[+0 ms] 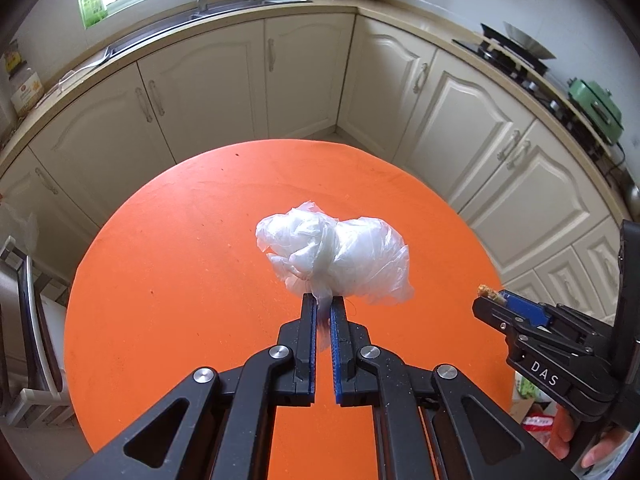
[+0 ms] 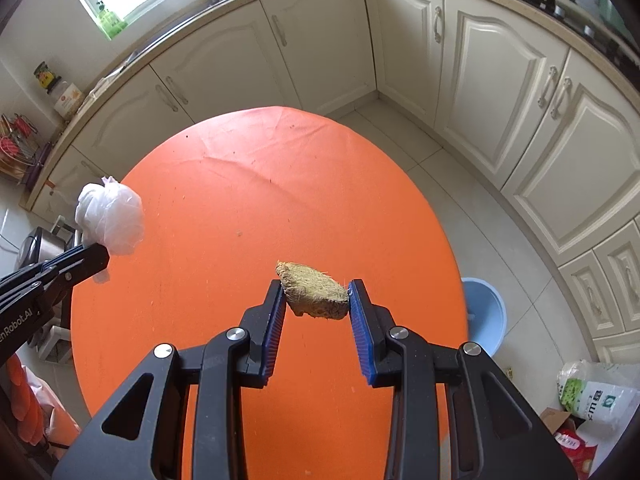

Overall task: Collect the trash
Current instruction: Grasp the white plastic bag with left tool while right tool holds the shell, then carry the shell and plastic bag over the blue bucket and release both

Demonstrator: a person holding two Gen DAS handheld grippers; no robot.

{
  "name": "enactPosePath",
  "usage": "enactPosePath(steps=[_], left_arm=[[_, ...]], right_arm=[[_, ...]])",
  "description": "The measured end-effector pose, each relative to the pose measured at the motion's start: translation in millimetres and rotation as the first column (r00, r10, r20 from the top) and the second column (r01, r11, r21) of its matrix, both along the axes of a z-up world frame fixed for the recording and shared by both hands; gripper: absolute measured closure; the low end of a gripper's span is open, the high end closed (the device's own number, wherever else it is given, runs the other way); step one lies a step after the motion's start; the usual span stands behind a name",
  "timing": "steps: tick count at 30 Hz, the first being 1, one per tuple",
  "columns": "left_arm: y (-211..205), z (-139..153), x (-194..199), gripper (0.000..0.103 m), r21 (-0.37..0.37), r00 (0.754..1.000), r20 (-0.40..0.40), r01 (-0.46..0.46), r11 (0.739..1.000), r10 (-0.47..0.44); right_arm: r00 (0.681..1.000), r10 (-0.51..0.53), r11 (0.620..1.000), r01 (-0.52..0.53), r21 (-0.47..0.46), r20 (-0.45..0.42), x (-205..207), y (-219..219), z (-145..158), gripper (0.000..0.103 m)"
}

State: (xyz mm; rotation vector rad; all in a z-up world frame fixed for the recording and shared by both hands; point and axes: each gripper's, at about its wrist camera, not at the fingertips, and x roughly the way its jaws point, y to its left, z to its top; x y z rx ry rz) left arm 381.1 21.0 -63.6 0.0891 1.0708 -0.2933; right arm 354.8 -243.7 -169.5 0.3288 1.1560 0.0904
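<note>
The round bench (image 2: 224,208) is plain bright orange. The crumpled plastic bag (image 1: 336,256) is translucent white. The fibrous scrap (image 2: 314,294) is tan-brown. Both grippers are black with blue ribbed pads. The cabinets (image 1: 208,80) are cream, and the bucket (image 2: 484,312) is pale blue.

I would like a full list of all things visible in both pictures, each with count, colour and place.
crumpled plastic bag: 1, translucent white, held above the table by the left gripper
fibrous brown scrap: 1, tan, between the right gripper's pads
round table: 1, orange, below both grippers
plastic bucket: 1, light blue, on the floor beside the table
cabinets: several doors, cream, along the walls
sink: 1, steel, under the window
electric pot: 1, green, on the counter at the right
left gripper: 1, black with blue pads, shut on the bag
right gripper: 1, black with blue pads, shut on the scrap
</note>
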Motion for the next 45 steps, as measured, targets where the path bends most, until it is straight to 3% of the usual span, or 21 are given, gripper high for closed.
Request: enactPosePath(steps=[4,9,13,14,17,23,32,33,34,35,38,45], left_arm=[[-6.0,-12.2,-28.5,0.100,0.031,0.999,-0.034,0.044,0.999,-0.043],[-6.4,-48.1,-62.2,0.098,0.065,0.986,-0.134,0.109,0.992,-0.099],[3.1,-62.7,-72.3,0.094,0.079,0.980,-0.194,0.060,0.995,-0.043],[3.5,-61.9,-73.5,0.087,0.088,0.981,-0.189,0.050,0.995,-0.033],[8.5,-52.9,-80.5,0.043,0.052,0.988,-0.151,0.020,0.998,-0.012],[0.3,-41.1,-77.6,0.030,0.027,0.992,-0.124,-0.008,1.000,0.011],[-8.0,-85.1,-55.2,0.033,0.083,0.973,-0.199,-0.102,0.991,0.116],[-8.6,-91.2,-53.5,0.046,0.060,0.969,-0.225,-0.095,0.994,0.106],[-10.6,-94.2,-53.8,0.050,0.070,0.969,-0.226,-0.085,0.994,0.099],[-13.0,-91.9,-55.4,0.064,0.093,0.977,-0.196,-0.072,0.993,0.089],[-18.3,-86.9,-62.5,0.065,0.060,0.977,-0.213,0.015,0.998,-0.002],[-23.0,-58.1,-87.6,0.065,0.070,0.992,-0.112,0.065,0.995,-0.057]], right_arm=[[1.000,-0.003,1.000,0.003,-0.030,-0.002,-30.0,-3.7,1.2,0.071],[0.999,0.013,0.999,-0.014,-0.036,-0.032,-60.0,-3.0,-9.5,0.071],[1.000,0.013,1.000,-0.013,-0.021,-0.027,-77.1,-1.7,-14.2,0.071],[1.000,0.013,1.000,-0.013,-0.014,-0.024,-79.1,-1.8,-14.6,0.071],[1.000,0.011,1.000,-0.011,-0.003,-0.023,-85.9,-2.3,-18.4,0.071],[0.999,0.026,1.000,-0.026,0.007,-0.020,-96.3,0.4,-21.4,0.071],[0.999,0.021,1.000,-0.020,0.007,-0.030,-100.9,-5.9,-24.9,0.071],[0.999,0.020,1.000,-0.020,0.005,-0.033,-101.0,-6.5,-25.3,0.071],[0.999,0.018,1.000,-0.018,0.003,-0.034,-101.6,-7.6,-25.6,0.071],[0.999,0.016,1.000,-0.016,0.001,-0.035,-101.8,-8.5,-26.0,0.071],[0.999,0.006,1.000,-0.006,-0.004,-0.040,-102.1,-11.4,-27.4,0.071],[1.000,0.005,1.000,-0.005,-0.001,-0.020,-104.3,-7.6,-18.9,0.071]])
